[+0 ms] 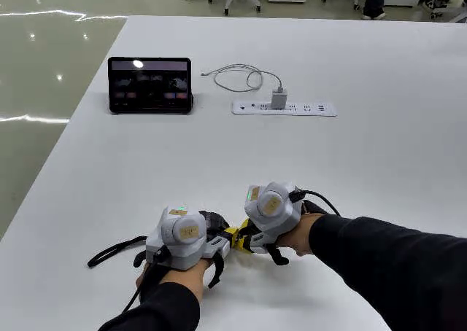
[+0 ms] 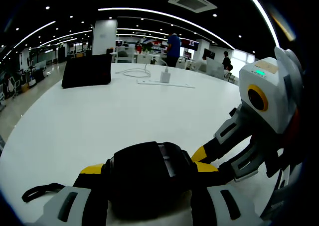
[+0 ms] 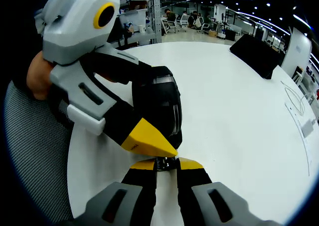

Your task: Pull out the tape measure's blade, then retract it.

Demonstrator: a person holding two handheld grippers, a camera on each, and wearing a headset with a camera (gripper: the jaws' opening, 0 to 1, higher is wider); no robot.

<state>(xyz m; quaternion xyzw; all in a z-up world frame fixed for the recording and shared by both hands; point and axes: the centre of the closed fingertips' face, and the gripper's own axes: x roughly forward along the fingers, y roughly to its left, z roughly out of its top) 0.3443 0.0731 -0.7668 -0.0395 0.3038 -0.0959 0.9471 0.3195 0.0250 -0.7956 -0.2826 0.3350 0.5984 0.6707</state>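
Black rubber-cased tape measure (image 2: 149,178), on the white bench (image 1: 292,163) well nearer the person than the black tablet (image 1: 149,84): the left gripper (image 2: 148,167) has its fingers clamped across the case, the right gripper (image 3: 167,164) has its fingers pinched together on the metal blade tip (image 3: 165,161), best drawn straight and level with the case held steady.

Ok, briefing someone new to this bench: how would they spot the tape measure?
On the table, look at the near edge. The tape measure is the rounded black case clamped in the left gripper, its tip pinched by the right gripper; the flat tablet and power strip sit behind.
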